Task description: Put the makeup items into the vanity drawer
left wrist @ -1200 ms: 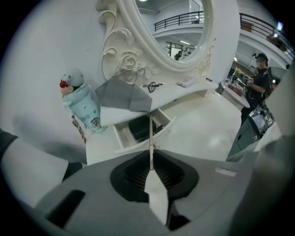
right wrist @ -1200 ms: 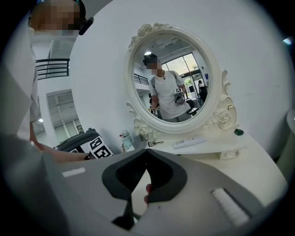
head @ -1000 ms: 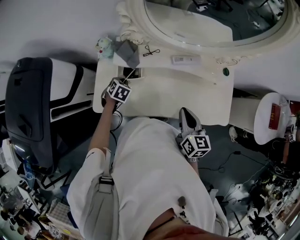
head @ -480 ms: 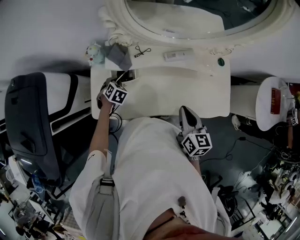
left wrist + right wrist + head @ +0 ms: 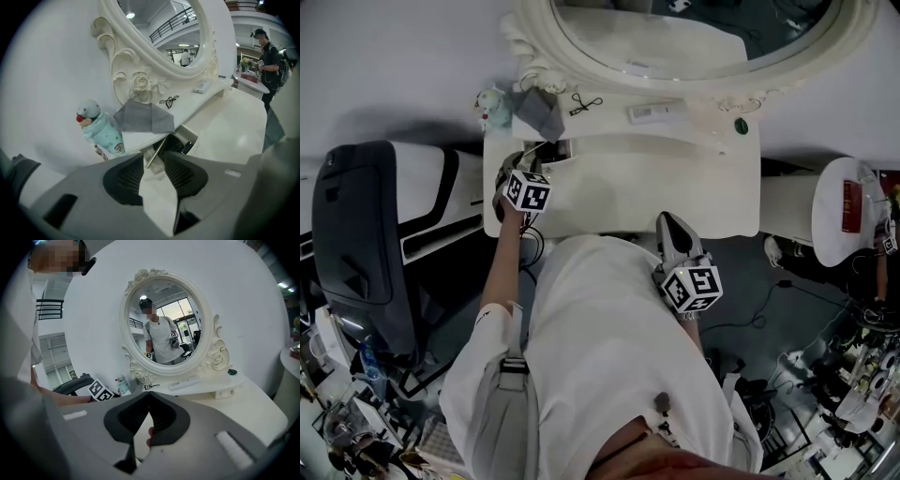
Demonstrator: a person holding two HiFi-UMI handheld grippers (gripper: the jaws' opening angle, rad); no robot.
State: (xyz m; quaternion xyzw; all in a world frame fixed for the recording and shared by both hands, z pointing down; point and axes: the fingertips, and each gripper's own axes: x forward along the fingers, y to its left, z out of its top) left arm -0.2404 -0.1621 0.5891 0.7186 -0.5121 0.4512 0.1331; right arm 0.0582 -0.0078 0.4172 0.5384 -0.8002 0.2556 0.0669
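Found the left gripper point(image 5: 152, 157) over the left end of the glossy white vanity table point(image 5: 675, 183). Jaws just having been opening, standing parted, pads pressing on nothing. Saw a thin metal-coloured makeup stick point(image 5: 156, 150) slanting through the gap at the tips, far end at the mouth of the small open dark-lined drawer point(image 5: 174, 142) in the vanity's raised shelf. Could not tell the stick's kind.

Logged a crumpled grey cloth point(image 5: 143, 117) on the shelf directly above the drawer and a pale-blue figurine with a red nose point(image 5: 99, 129) just left of the cloth. Further along the shelf, logged a black eyelash curler point(image 5: 169, 100), then a flat white oblong case point(image 5: 203, 86). Noted the ornate white-framed oval mirror point(image 5: 140, 83) behind all of these.

Found the right gripper point(image 5: 149, 397) at the front edge of the table, well apart from the drawer, jaws pressed together with nothing between.
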